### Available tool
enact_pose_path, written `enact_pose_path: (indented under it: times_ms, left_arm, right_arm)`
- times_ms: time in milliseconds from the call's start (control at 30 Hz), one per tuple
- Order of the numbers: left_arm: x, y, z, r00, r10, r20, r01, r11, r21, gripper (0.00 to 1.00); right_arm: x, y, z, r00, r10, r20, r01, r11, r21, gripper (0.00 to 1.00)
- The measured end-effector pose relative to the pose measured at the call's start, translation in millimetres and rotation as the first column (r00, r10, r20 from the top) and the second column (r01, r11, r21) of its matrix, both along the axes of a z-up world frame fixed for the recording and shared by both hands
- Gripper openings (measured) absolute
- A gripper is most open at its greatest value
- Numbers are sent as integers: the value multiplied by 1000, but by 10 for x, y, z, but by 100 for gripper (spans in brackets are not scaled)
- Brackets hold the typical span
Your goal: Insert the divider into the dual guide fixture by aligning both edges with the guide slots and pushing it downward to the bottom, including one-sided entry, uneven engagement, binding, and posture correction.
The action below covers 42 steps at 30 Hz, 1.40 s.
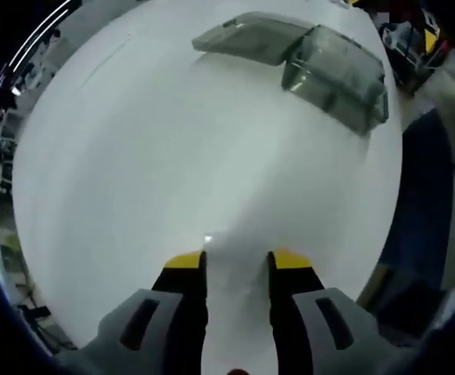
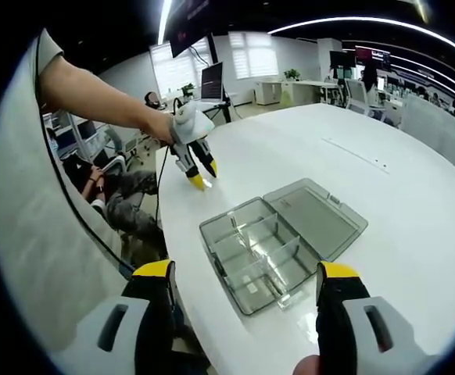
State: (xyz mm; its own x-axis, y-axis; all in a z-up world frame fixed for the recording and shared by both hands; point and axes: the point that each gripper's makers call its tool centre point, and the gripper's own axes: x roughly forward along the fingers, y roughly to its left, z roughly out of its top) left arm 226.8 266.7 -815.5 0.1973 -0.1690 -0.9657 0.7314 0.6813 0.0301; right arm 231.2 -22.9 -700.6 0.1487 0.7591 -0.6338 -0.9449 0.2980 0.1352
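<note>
- Broadly, the white worktop (image 2: 384, 141) carries everything, and on it sits a clear smoky box, the fixture (image 2: 252, 254), with its hinged lid (image 2: 315, 216) laid flat open beside it; in the left gripper view the same fixture (image 1: 337, 78) lies at the far edge, well apart from that tool.
- Inside the fixture, thin clear dividers (image 2: 268, 248) stand between compartments; I cannot tell which one is the piece to be inserted, or whether any is only half seated.
- Next, the right tool (image 2: 247, 273) hovers above and near the fixture with its jaws spread wide and nothing held.
- Farther off, the left tool (image 2: 201, 173) hangs over bare worktop, held by a person's hand (image 2: 161, 125); its own view shows the left tool (image 1: 238, 258) parted a little with nothing between the tips.
- To do this step well, I judge the right tool should narrow first, take the divider by its top edge near the middle, and keep it upright so both ends meet their slots together.
- Should one side enter first and bind, lifting slightly and levelling seems wiser than pressing harder.
</note>
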Motion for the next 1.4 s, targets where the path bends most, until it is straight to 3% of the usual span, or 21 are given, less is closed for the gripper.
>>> enact_pose_path:
  times_ms: [433,1133,1400]
  left_arm:
    - [-33,-66,27,999,-41,-22,42,998,36,25]
    - [91,-423,430,993,-65,100,68,997,-31,25]
    - [114,-563,648,986,-60,156,69,996,-53,25]
  right_arm:
    - [42,-14,43,1000,0,11,0,1000,-1,71]
    - [57,29,-38,1000,4,-19,-4,1000,-4,68]
    - [88,46,7,999,-15,-35,16,999,33,67]
